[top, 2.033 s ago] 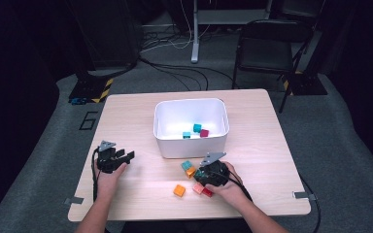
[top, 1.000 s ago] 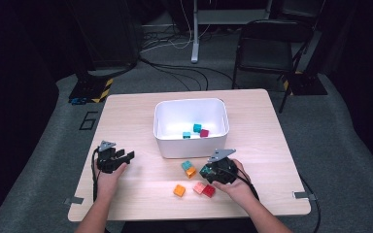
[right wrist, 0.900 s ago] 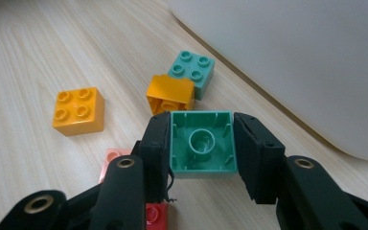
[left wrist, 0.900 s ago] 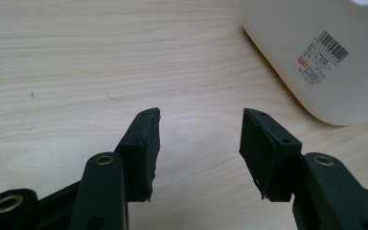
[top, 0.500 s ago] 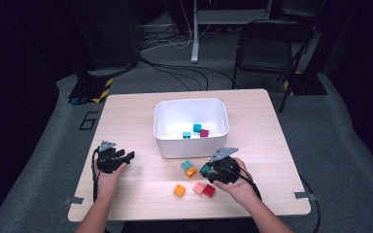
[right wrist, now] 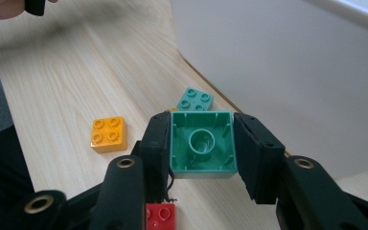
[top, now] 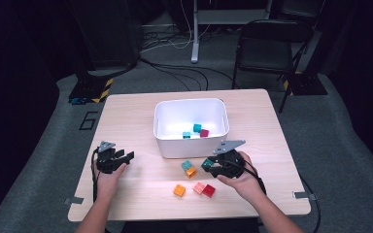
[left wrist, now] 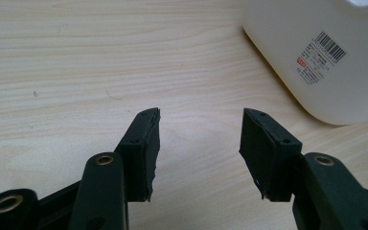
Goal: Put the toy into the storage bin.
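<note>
The green brick (right wrist: 202, 143) sits clamped between the two jaws of the right gripper (right wrist: 201, 148), hollow underside facing the gripper camera. In the high view that brick (top: 207, 163) is held above the table (top: 126, 121), just in front of the white bin (top: 192, 145), at the tip of the right gripper (top: 212, 167).

Loose bricks on the table, counted in the high view: five. A teal brick (top: 187, 165) rests on or against an orange brick (top: 191, 172) close to the bin's front wall. A second orange brick (top: 178, 190) lies alone nearer the person. A pink brick (top: 199, 188) and a red brick (top: 209, 191) lie touching side by side, just below the right gripper.

Bricks inside the bin: three visible. One teal (top: 197, 127), one dark red (top: 204, 133), one light teal (top: 186, 135), grouped near the front wall.

The left gripper (left wrist: 199, 146) rests on the table, well apart from the bricks, jaws spread wide with nothing between them. Its camera shows bare wood and a corner of the bin bearing one barcode label (left wrist: 320, 56). In the high view the left gripper (top: 126, 156) lies to the left of the bin, held by the left hand (top: 108, 174).
</note>
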`<state>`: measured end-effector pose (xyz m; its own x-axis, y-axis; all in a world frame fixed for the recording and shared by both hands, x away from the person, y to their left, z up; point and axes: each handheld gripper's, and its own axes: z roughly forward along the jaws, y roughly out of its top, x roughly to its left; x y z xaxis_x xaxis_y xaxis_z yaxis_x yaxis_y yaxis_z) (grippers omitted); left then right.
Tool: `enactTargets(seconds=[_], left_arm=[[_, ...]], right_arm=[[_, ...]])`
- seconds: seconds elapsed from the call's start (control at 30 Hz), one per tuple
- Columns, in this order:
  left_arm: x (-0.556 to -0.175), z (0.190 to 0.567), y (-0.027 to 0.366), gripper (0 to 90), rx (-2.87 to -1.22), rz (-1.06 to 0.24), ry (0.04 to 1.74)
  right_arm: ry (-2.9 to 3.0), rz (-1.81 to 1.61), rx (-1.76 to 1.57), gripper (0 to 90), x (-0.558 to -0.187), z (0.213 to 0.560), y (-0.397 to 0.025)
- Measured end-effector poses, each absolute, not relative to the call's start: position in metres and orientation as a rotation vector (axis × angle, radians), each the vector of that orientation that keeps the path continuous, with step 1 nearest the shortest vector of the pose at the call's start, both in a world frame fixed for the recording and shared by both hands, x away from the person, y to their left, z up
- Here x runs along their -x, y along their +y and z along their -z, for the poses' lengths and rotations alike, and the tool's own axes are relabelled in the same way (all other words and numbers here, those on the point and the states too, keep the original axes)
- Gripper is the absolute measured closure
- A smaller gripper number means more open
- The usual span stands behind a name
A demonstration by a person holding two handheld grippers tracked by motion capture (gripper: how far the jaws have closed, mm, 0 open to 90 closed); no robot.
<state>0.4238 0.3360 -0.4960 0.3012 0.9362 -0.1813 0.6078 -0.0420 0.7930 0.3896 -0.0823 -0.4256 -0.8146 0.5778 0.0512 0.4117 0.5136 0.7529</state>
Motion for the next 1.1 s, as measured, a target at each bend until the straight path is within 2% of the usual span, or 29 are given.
enactTargets(seconds=[0.43,1.1], left_arm=[[-0.425,0.497,0.337,48.3,-1.744,-0.497,1.403],[-0.425,0.497,0.337,48.3,-1.742,-0.493,1.403]], right_arm=[[2.547,-1.267,-0.833,58.5,-0.395,0.383,-0.086],[2.466,-1.301,-0.826,58.6,-0.422,0.34,-0.085]])
